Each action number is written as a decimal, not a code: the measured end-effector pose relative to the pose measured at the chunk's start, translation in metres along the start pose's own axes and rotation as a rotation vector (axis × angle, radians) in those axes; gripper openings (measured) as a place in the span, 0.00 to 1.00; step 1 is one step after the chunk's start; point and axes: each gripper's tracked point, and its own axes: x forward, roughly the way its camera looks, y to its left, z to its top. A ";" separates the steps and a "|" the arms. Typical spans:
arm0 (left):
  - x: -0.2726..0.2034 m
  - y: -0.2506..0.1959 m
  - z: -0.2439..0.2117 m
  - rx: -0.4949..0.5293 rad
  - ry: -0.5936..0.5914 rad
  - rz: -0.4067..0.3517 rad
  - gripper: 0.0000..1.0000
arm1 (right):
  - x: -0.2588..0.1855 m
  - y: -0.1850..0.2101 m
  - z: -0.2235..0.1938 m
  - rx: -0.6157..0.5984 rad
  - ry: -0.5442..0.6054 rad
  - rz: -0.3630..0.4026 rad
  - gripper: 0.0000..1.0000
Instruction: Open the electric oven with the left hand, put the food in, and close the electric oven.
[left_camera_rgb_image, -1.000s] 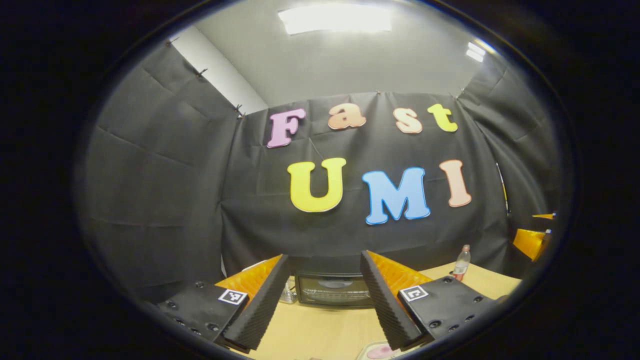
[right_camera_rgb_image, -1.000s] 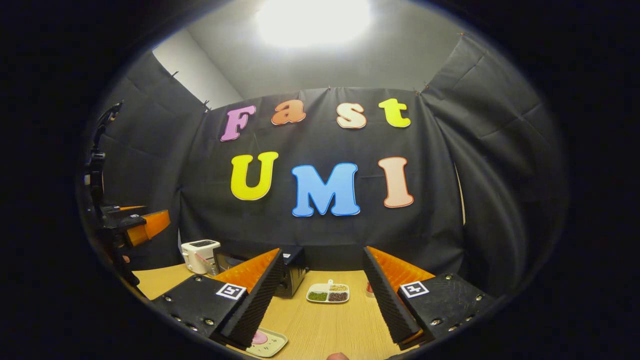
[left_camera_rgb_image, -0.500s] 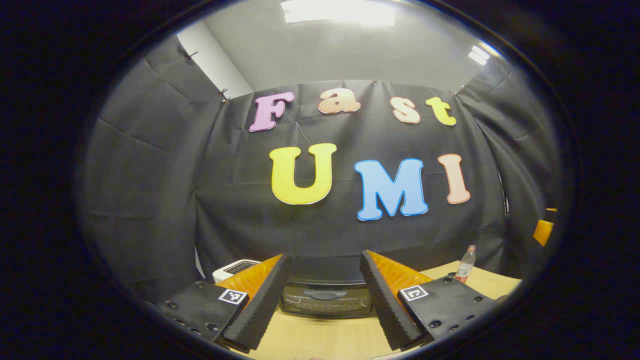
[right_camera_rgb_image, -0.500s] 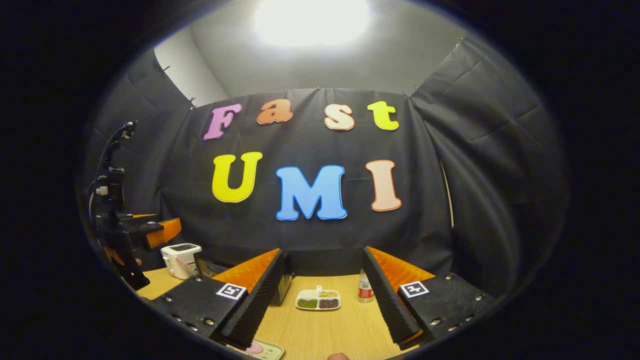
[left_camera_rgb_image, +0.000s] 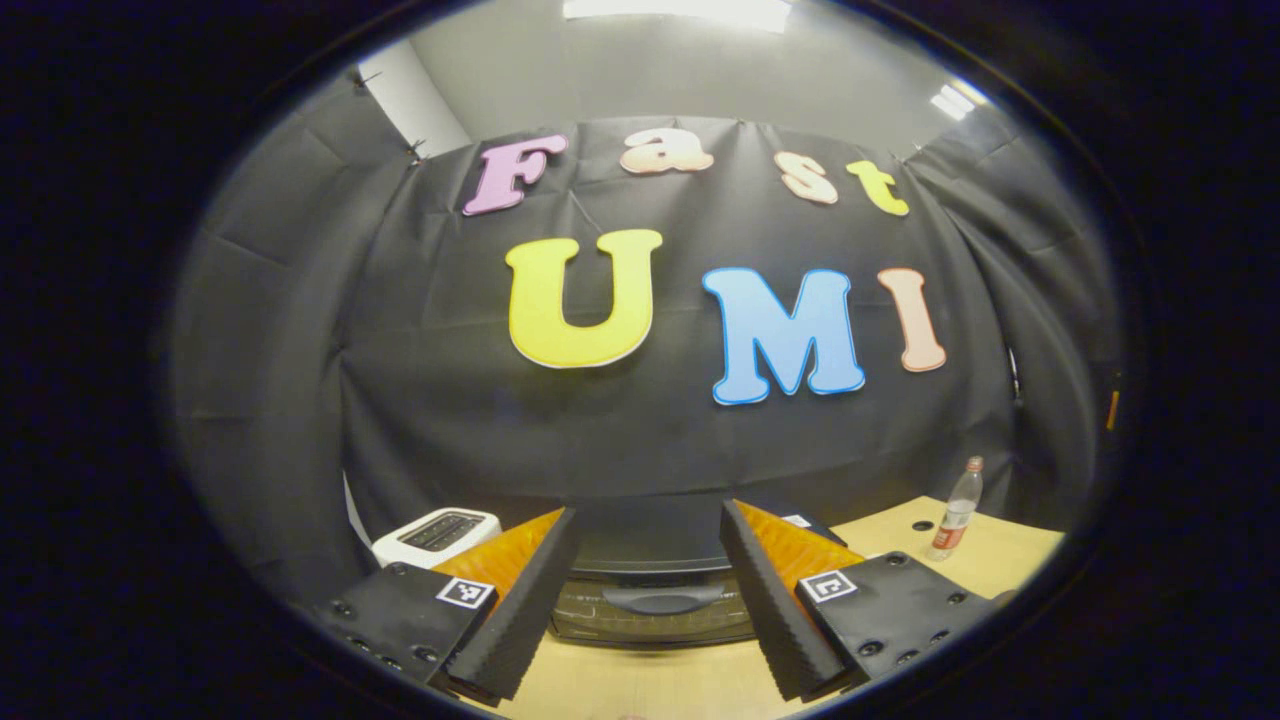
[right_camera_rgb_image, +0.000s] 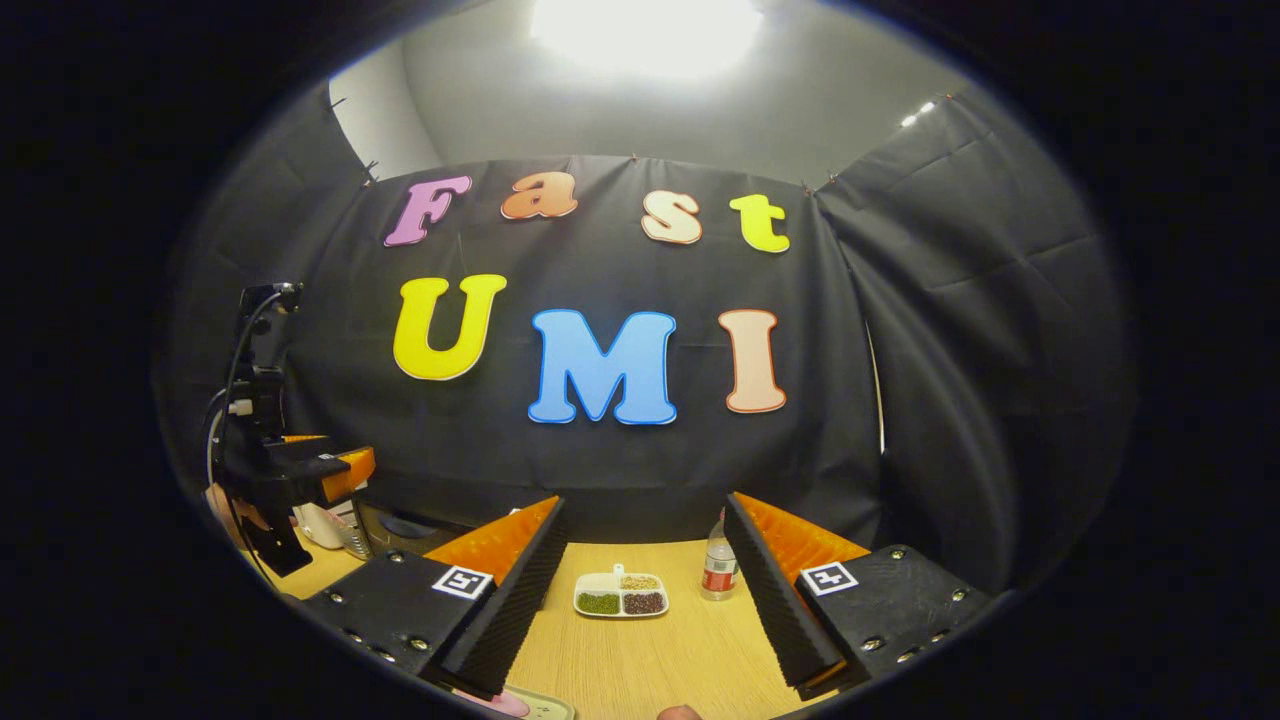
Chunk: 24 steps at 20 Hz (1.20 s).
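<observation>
The black electric oven (left_camera_rgb_image: 650, 610) sits straight ahead in the left gripper view, its door closed and the curved handle (left_camera_rgb_image: 655, 598) facing me. My left gripper (left_camera_rgb_image: 646, 514) is open and level with the oven, a short way in front of it, with the handle showing between the fingers. From the right gripper view that left gripper (right_camera_rgb_image: 335, 470) appears at the left, held by a hand (right_camera_rgb_image: 230, 510), beside the oven's front (right_camera_rgb_image: 400, 525). My right gripper (right_camera_rgb_image: 643, 503) is open and holds nothing. A pale tray with pink food (right_camera_rgb_image: 520, 705) lies under its left finger.
A white toaster (left_camera_rgb_image: 437, 532) stands left of the oven. A divided white dish of beans (right_camera_rgb_image: 620, 595) and a small bottle (right_camera_rgb_image: 717, 565) stand on the wooden table (right_camera_rgb_image: 650, 660) near the back cloth. The bottle (left_camera_rgb_image: 955, 505) is right of the oven.
My left gripper has moved closer to the oven, which now looms larger between its fingers; the toaster has come into sight. The right gripper view has shifted slightly rightward and down.
</observation>
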 end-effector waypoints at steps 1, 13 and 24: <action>0.010 -0.001 -0.007 0.000 0.011 -0.014 1.00 | 0.002 0.002 -0.001 -0.004 0.006 -0.014 0.96; 0.083 -0.010 -0.097 -0.013 0.145 -0.089 1.00 | -0.005 0.001 -0.015 -0.080 0.073 -0.135 0.96; 0.073 -0.010 -0.127 -0.006 0.189 -0.057 1.00 | -0.014 -0.003 -0.013 -0.090 0.078 -0.130 0.96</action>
